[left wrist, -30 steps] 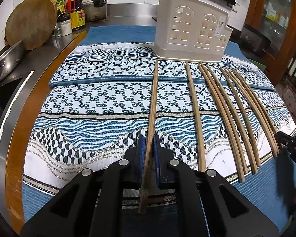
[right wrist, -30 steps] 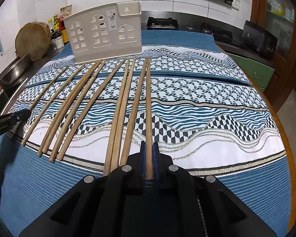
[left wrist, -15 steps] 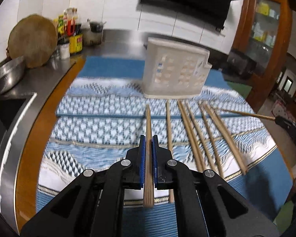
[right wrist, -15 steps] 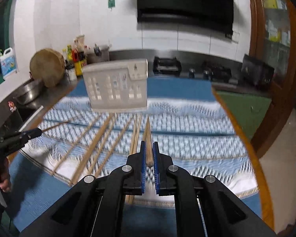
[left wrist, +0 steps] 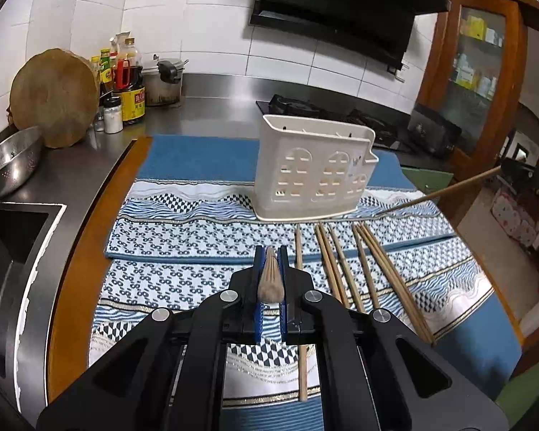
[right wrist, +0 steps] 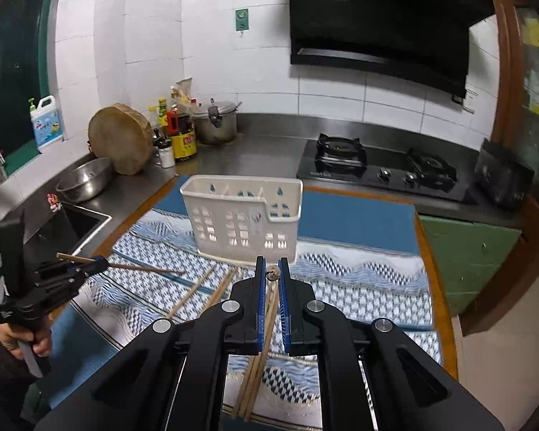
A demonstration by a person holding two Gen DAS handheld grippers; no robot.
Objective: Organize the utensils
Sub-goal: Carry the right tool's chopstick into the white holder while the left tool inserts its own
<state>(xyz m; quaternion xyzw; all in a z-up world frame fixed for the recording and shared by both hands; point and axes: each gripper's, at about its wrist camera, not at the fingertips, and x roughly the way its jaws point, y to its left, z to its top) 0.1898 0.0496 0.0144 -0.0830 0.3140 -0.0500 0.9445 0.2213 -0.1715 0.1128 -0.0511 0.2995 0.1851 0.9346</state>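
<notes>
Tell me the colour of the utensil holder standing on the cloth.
The utensil holder is cream white plastic with window-shaped cutouts, clearest in the left wrist view.

Home kitchen — gas hob point(right wrist: 381, 168), range hood point(right wrist: 377, 25), sink point(left wrist: 7, 237)

Both hand-held grippers, left point(left wrist: 270, 251) and right point(right wrist: 272, 264), are clamped closed, tilted downward.

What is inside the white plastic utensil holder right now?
The white plastic utensil holder shows inner dividers and no utensils above its rim. Its floor is hidden by the walls, so the bottom cannot be checked.
</notes>
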